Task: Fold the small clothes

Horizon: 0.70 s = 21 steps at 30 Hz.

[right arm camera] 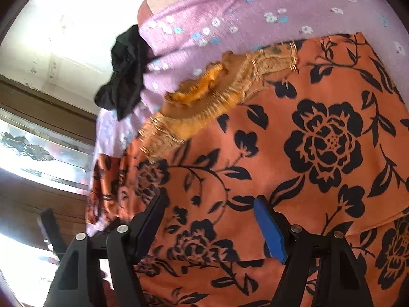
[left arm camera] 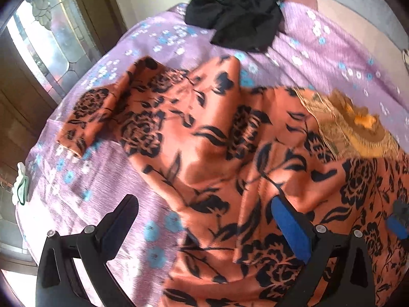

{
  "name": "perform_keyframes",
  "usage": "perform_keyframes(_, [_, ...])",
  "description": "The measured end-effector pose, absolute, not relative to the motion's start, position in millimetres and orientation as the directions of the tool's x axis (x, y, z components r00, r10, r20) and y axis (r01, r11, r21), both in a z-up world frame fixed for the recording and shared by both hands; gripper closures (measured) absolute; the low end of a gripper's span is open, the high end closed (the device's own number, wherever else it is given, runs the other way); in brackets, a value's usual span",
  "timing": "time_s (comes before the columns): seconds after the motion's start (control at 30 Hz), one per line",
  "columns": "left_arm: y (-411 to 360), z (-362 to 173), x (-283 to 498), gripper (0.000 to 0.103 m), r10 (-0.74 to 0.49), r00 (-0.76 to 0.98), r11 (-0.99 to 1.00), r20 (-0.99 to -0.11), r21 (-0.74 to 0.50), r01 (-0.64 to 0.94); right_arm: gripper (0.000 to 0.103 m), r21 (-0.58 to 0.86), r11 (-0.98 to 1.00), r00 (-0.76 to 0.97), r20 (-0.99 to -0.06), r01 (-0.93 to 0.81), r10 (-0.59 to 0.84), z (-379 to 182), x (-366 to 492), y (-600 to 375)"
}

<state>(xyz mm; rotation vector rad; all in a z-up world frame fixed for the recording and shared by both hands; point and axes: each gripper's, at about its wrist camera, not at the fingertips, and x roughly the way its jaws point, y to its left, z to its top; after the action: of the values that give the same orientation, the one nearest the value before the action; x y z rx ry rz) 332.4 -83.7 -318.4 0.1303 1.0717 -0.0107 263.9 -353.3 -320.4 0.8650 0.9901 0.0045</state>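
An orange garment with black flowers (left arm camera: 217, 138) lies spread and rumpled on the purple flowered bedsheet (left arm camera: 319, 51); its gold embroidered neckline (left arm camera: 358, 133) is at the right. My left gripper (left arm camera: 204, 202) is open just above the garment's near part, empty. The right gripper's blue pad shows at the right edge (left arm camera: 396, 226). In the right wrist view the garment (right arm camera: 319, 153) fills the frame, neckline (right arm camera: 217, 94) upper middle. My right gripper (right arm camera: 209, 202) is open above the cloth, holding nothing.
A crumpled black garment (left arm camera: 240, 12) lies at the far side of the bed, also in the right wrist view (right arm camera: 125, 71). A wooden door with patterned glass (left arm camera: 43, 38) stands beyond the bed's left edge. A white-green clip (left arm camera: 20, 186) sits at the left edge.
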Motion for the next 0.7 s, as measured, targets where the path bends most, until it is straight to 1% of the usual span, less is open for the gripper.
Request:
perform_keyframes(0.03, [-75.9,-314.8,333.3,0.0,0.056,0.489,0.994,-0.871,0.096,0.055,0.027,0.62,0.688,0.546,-0.749,0.378,0.374,-327.3,267.2,-349.8])
perform_keyframes(0.2, [-28.4,-302.4,338.8,0.0,0.081,0.535,0.997,-0.841,0.058,-0.06,0.027,0.595,0.716,0.543,-0.761,0.366,0.355,-323.8,270.8,-343.0])
perform_keyframes(0.33, [35.7,-300.1,346.5,0.0,0.047,0.525,0.98,-0.85,-0.063,-0.19,0.027,0.601,0.705,0.543,-0.76,0.376,0.357,-327.3,269.0,-345.3])
perform_keyframes(0.43, [70.9,-302.1,343.9,0.0,0.036,0.522,0.957,-0.852,-0.121,-0.264,0.027,0.578,0.725,0.539,-0.771,0.373,0.338,-327.1,268.4,-342.1])
perform_keyframes(0.57, [107.3,-314.0,349.1,0.0,-0.061,0.527,0.915,-0.848,-0.258,-0.309,0.024,0.54,0.759,0.531,-0.789,0.363,0.308,-324.5,271.3,-334.0])
perform_keyframes(0.7, [122.6,-329.6,364.2,0.0,-0.221,0.533,0.854,-0.817,-0.426,-0.3,0.023,0.517,0.774,0.524,-0.801,0.364,0.289,-323.2,273.0,-331.5])
